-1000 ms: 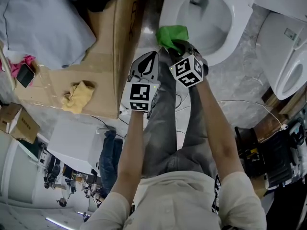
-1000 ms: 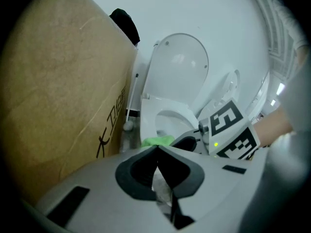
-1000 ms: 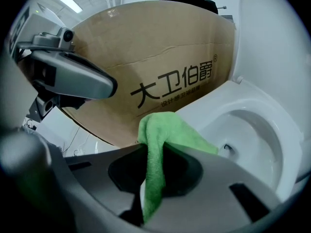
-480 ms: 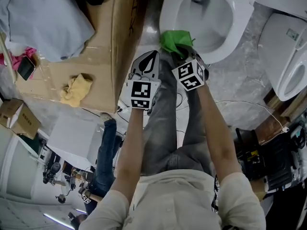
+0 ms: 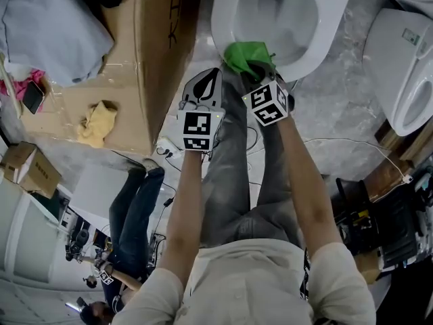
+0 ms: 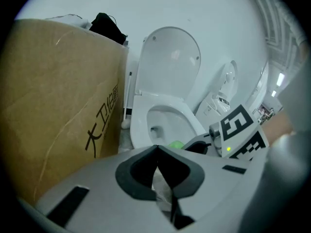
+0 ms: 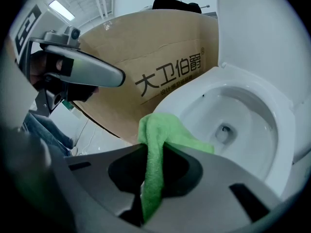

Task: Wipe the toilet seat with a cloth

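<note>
Green cloth [image 5: 247, 54] is clamped in the right gripper [image 5: 260, 73], and its free bunch lies at the front edge of the toilet seat [image 5: 331, 26], on the side near the cardboard box [image 5: 155, 59]. From the head view I see only the cloth on the white rim, not how the jaws stand. The right gripper view gives this: the two jaws are pressed on a folded strip of the cloth [image 7: 160, 135], which passes down between them, and the rest spreads forward over the seat [image 7: 286, 125]. Whether the cloth really presses on the rim, I cannot tell.

The left gripper [image 5: 216, 73] is held beside the right one, a little nearer to the box and apart from the toilet. In its own view the left gripper [image 6: 156, 149] has its jaws closed, tips touching, with nothing gripped at the tips; a pale patch shows through the slit below them, and I cannot say what it is.

This view also shows the lid [image 6: 170, 62] standing upright, which the head view does not show. A second toilet [image 5: 406, 73] stands at the right. Only the head view shows a yellow rag [image 5: 95, 124] on top of the box and another person's legs [image 5: 135, 208] in jeans on the floor.
</note>
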The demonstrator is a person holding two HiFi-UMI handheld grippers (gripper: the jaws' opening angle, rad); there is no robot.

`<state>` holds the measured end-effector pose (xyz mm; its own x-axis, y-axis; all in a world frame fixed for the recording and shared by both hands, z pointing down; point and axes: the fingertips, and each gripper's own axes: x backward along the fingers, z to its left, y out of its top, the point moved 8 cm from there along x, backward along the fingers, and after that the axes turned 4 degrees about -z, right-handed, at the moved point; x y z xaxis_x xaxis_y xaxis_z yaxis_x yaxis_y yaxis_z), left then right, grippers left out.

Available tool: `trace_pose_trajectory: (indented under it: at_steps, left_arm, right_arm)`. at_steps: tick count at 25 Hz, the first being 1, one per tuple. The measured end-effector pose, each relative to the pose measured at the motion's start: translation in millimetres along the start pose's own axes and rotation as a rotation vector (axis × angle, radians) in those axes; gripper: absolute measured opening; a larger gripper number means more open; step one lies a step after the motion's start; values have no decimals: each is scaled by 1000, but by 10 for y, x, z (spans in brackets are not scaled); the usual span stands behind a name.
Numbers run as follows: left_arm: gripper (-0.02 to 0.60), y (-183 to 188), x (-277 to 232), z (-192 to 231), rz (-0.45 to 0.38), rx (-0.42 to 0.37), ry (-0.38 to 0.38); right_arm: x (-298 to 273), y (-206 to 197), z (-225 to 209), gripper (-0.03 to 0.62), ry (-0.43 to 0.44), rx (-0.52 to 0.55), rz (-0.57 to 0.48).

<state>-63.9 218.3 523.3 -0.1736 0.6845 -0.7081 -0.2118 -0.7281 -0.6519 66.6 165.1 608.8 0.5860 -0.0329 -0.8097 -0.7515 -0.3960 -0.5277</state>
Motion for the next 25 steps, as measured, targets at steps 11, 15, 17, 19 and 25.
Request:
trace_pose_trajectory:
  at_steps: [11, 15, 17, 19, 25]
  left_arm:
    - [12, -28, -108, -242, 17, -20, -27]
    - [12, -17, -155, -333, 25, -34, -45]
    - [12, -9, -188, -385, 30, -42, -57]
    - [12, -2, -223, -430, 36, -50, -68]
    - [12, 17, -317, -565, 56, -76, -100]
  right_arm:
    - [202, -266, -82, 43, -23, -40, -1]
    - [282, -364, -97, 43, -28, -55, -3]
    - [324, -414, -112, 43, -33, -67, -5]
    - [361, -461, -131, 43, -39, -81, -7]
    - [479, -591, -206, 44, -60, -127, -17]
